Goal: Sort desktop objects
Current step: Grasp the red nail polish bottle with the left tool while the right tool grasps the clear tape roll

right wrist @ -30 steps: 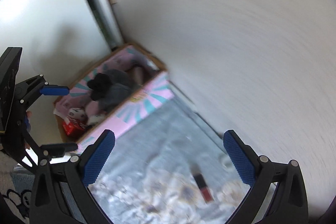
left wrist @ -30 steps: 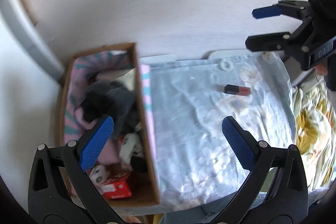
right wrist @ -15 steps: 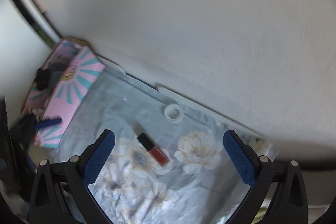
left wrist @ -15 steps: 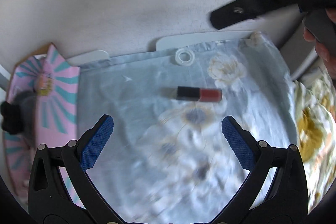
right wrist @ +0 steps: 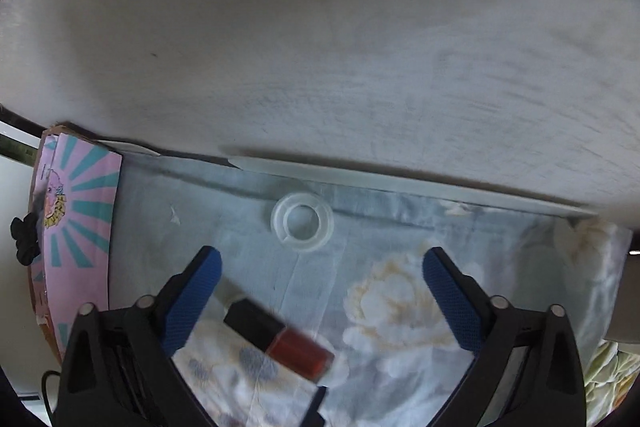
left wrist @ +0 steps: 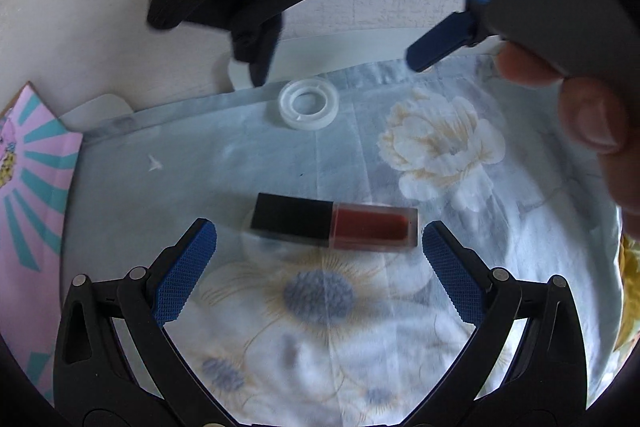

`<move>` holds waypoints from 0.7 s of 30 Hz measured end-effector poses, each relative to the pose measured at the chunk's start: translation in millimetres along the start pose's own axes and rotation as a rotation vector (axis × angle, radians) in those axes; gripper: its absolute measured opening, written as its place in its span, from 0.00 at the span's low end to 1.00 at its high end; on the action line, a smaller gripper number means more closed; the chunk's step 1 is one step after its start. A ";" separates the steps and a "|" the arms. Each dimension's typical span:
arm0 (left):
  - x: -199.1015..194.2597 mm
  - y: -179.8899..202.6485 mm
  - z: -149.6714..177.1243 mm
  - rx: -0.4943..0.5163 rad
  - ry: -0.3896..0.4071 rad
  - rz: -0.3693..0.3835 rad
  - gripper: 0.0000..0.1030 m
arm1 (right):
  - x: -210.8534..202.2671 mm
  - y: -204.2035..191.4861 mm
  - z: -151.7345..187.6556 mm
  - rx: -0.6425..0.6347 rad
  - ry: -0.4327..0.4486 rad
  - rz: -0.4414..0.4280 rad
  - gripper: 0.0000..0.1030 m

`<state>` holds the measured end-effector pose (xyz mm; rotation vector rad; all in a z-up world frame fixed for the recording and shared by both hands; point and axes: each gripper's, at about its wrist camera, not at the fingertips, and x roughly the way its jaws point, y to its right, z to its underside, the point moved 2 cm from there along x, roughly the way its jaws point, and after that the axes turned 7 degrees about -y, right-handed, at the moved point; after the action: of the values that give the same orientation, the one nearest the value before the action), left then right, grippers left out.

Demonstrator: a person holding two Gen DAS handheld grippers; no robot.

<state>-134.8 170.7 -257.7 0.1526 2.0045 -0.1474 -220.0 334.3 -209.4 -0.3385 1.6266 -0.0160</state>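
The cloth [left wrist: 224, 179] is pale blue, printed with cream-white flowers and grey-blue flower centres. The lip gloss tube [left wrist: 334, 223] has a black cap and a dark red body. The tape ring [left wrist: 309, 101] is translucent white. The box [right wrist: 76, 211] is pink with teal rays. Gripper pads [left wrist: 186, 275] are blue on black frames.

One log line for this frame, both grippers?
left hand-held gripper: open, by lip gloss tube | right hand-held gripper: closing, empty, near tape ring
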 end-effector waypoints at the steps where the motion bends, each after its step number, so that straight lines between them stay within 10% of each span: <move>1: 1.4 1.2 0.5 0.010 0.002 0.007 0.99 | 3.4 -0.7 -1.5 0.000 -0.001 -0.003 0.92; 21: -4.1 -8.7 10.9 0.057 0.029 0.084 0.80 | 28.5 -11.6 6.5 -0.051 0.025 0.031 0.74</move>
<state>-124.8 160.1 -258.3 0.2771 2.0200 -0.1496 -212.5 318.0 -235.2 -0.3537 1.6586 0.0454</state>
